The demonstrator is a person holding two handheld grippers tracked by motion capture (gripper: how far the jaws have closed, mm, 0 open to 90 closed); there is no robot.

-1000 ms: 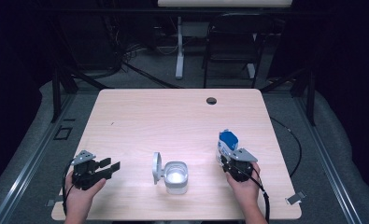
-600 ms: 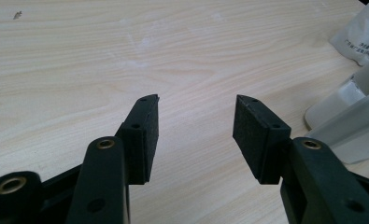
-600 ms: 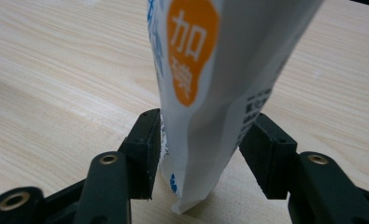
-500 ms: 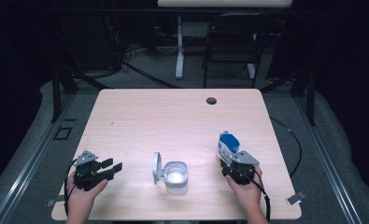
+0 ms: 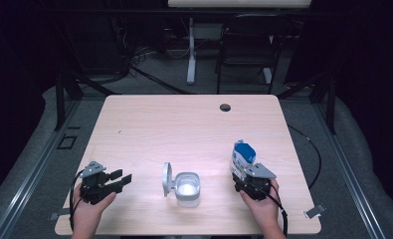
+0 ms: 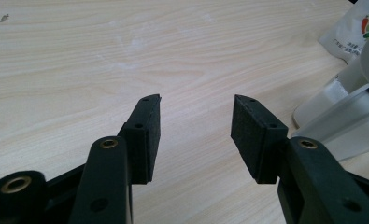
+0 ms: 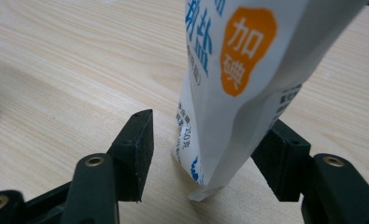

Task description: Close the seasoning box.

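Two black jaws of the right gripper [image 7: 203,140] stand spread around the lower part of a white and blue salt bag [image 7: 233,79]. The right jaw seems to touch the bag or is very close to it, while the left jaw has a clear gap, so the bag is between them but not pinched. In the high view the right gripper [image 5: 247,175] sits near the front right of the table [image 5: 184,124], with the bag [image 5: 243,155] standing upright just beyond it.

Because the bag is soft and stands on a narrow folded bottom, it can tip over if one jaw pushes it before the other arrives. If the jaws close so low, near the bottom seam, I think the upper part can fold and hang to one side when it is lifted, and salt may spill if the top is open; the pictures do not show me whether it is.

Further to the left, a small white container [image 5: 187,188] with its lid [image 5: 167,178] flipped up stands at the front middle of the table. A swinging bag could knock it.

At the far left, the left gripper [image 5: 118,181] is also spread and holds nothing; in the left gripper view its jaws point over bare wood with the container [image 6: 341,112] to one side.
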